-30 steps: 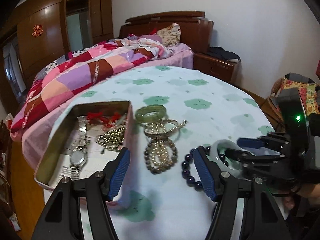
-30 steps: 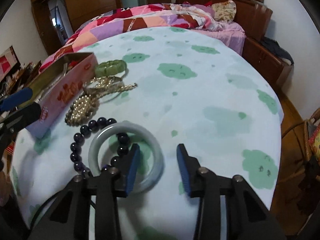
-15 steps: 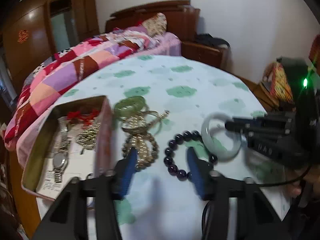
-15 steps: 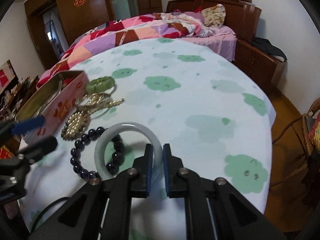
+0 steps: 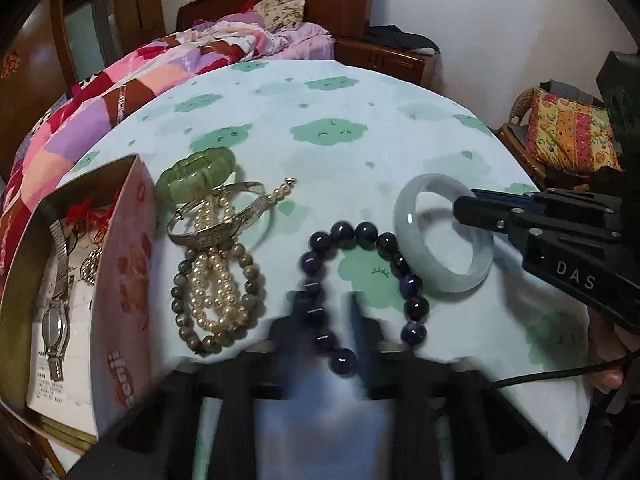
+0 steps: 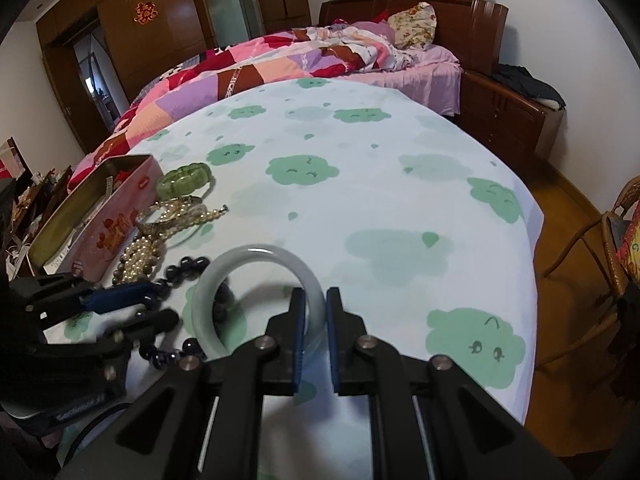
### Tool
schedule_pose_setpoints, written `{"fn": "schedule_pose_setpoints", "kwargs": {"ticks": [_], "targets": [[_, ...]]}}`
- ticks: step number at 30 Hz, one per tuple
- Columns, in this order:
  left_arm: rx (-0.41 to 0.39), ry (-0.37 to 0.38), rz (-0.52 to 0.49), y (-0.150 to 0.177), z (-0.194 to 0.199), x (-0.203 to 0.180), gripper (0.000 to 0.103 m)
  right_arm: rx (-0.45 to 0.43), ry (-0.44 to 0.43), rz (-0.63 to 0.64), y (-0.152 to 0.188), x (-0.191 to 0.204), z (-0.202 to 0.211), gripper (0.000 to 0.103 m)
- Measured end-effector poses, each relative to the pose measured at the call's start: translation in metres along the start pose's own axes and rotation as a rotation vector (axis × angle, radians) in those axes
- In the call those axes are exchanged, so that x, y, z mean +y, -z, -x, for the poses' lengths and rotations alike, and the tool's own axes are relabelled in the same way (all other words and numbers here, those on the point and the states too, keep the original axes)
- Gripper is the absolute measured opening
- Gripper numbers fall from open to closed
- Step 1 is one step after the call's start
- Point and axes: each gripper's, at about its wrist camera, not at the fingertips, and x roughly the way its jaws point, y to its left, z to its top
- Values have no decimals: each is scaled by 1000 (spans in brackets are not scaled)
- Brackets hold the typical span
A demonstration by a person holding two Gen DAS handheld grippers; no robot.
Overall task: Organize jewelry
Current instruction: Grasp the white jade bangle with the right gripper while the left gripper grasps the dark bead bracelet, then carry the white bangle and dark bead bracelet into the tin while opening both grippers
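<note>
Broadly, a round table (image 6: 360,200) under a pale cloth printed with green clouds fills both views, with a bed (image 6: 304,60) under a pink patchwork quilt behind it and dark wooden wardrobes (image 6: 132,36) against the far wall. At the table's left edge sits an open pink tin (image 5: 132,280) holding a metal-band wristwatch (image 5: 54,320) and some red-threaded pieces. Just beside the tin lies a cluster of jewelry: a green jade bracelet (image 5: 196,174) at the far end, a silver bangle (image 5: 218,220) touching it, and a pearl strand (image 5: 212,284) tangled with a grey-brown bead bracelet (image 5: 252,280) nearer the camera. To the right of that cluster lies a dark purple bead bracelet (image 5: 320,240), and a pale jade bangle (image 5: 440,236) overlaps its right side. The right gripper (image 6: 316,332) is clamped on the near rim of the pale jade bangle, its blue pads pressing either side, and the bangle appears tilted, its far side raised. The left gripper (image 5: 324,320), blurred, has just been closing, with the near-left run of the dark purple bead bracelet between its fingers; whether the pads press the beads cannot be told
</note>
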Motion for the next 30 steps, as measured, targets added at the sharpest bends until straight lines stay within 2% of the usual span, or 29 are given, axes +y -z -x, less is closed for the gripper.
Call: {"fn": "schedule_pose_setpoints", "kwargs": {"ticks": [4,10,15,30], "targets": [[-37,-5,3,3,9,1,13,-16,-10,1,-1,1,5,12],[-176,-27,33,1,54,8,13,-45,-26,2,-4,6,14,13],[-255,-38,57,-2,88,17,13,-68,-53,0,-8,12,23,13],[-357,-65,161,-7,138,62,13,-112,-108,59,-27,50,37,13]]}}
